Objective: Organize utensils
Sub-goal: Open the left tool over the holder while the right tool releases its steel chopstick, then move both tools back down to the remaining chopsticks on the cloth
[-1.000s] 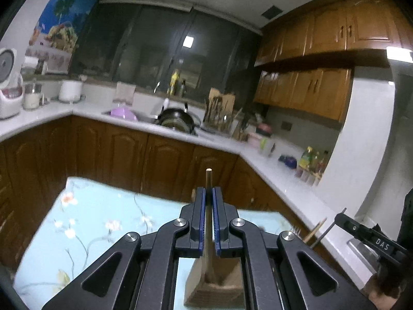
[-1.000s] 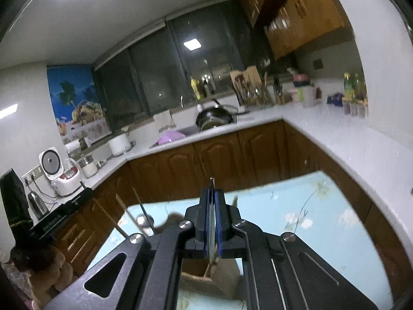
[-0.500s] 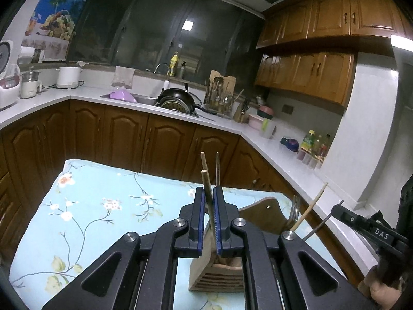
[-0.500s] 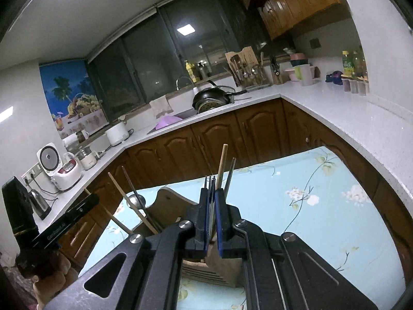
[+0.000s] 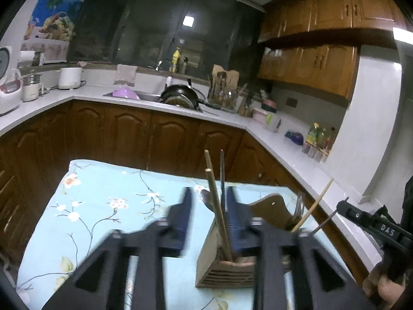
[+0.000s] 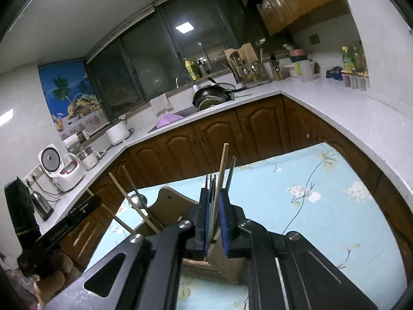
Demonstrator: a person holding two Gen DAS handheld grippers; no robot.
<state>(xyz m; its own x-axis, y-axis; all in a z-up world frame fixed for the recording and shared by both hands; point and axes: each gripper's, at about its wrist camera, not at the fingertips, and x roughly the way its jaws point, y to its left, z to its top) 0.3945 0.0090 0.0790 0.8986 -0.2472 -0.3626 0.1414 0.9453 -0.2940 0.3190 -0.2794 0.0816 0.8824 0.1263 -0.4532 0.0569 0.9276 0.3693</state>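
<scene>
On the floral cloth (image 5: 85, 214) a wooden holder (image 5: 222, 268) keeps chopsticks (image 5: 216, 206), a spoon (image 5: 207, 201) and forks (image 5: 299, 206). Left gripper (image 5: 206, 206) gapes, fingers blurred. Right gripper (image 6: 215, 206) is slightly parted around a thin utensil (image 6: 212, 206). "DAS" marks a black handle (image 5: 374, 228).

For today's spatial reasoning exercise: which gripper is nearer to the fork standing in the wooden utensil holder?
Right. The right gripper has the fork between its fingers above the wooden utensil holder. The left gripper hangs open around two chopsticks.
</scene>
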